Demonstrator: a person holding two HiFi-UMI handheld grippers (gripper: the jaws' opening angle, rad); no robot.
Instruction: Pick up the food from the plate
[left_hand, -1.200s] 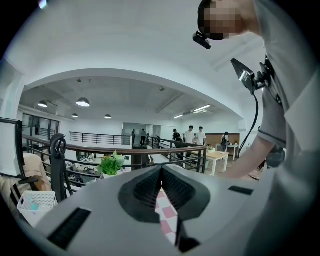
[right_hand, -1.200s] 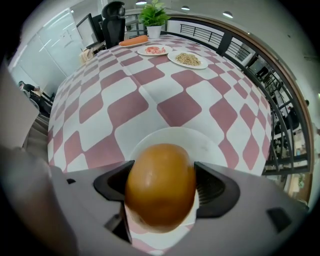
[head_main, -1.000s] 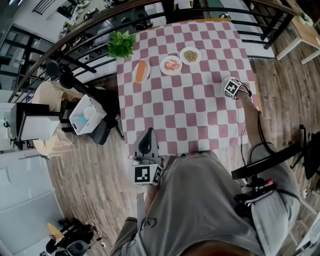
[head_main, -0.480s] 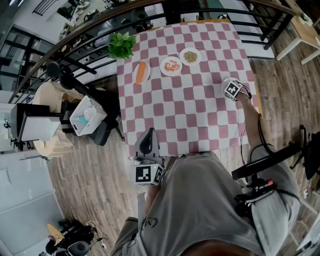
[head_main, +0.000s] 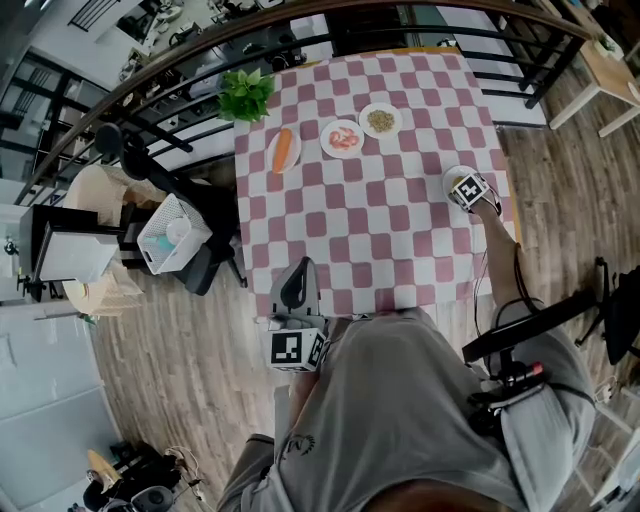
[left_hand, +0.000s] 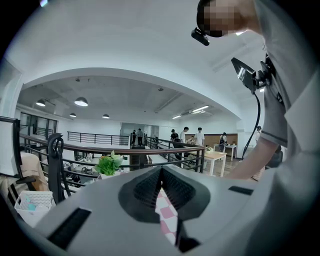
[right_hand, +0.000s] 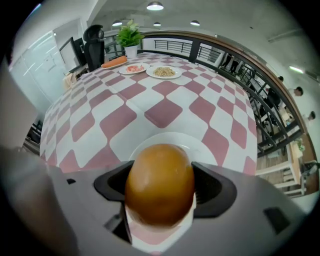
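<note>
The right tongs (right_hand: 160, 188) are clamped on a round shiny golden-brown bun (right_hand: 159, 170) — one tong presses on each side of it. The bun is right over a small round white plate (right_hand: 202, 146), and I cannot tell if it touches the plate. This plate sits close to the right edge of the counter (head_main: 370, 230), which has a pink and white checked cloth on it. The left tongs (left_hand: 161, 186) are pressed together with nothing between them; only a thin strip of the checked cloth shows through the slit below them. They are held at the near edge of the counter, by its left corner — well apart from the bun. Along the far edge three more white plates stand in a row: one with a long orange carrot-like piece (head_main: 283, 147), one with pink and red bits (head_main: 342, 137), and one with a little heap of brown grains (head_main: 380, 119). A green leafy plant (head_main: 245, 92) stands at the far left corner, near the plate with the orange piece. Past the counter's left edge there is a white basket with holes (head_main: 174, 232).
</note>
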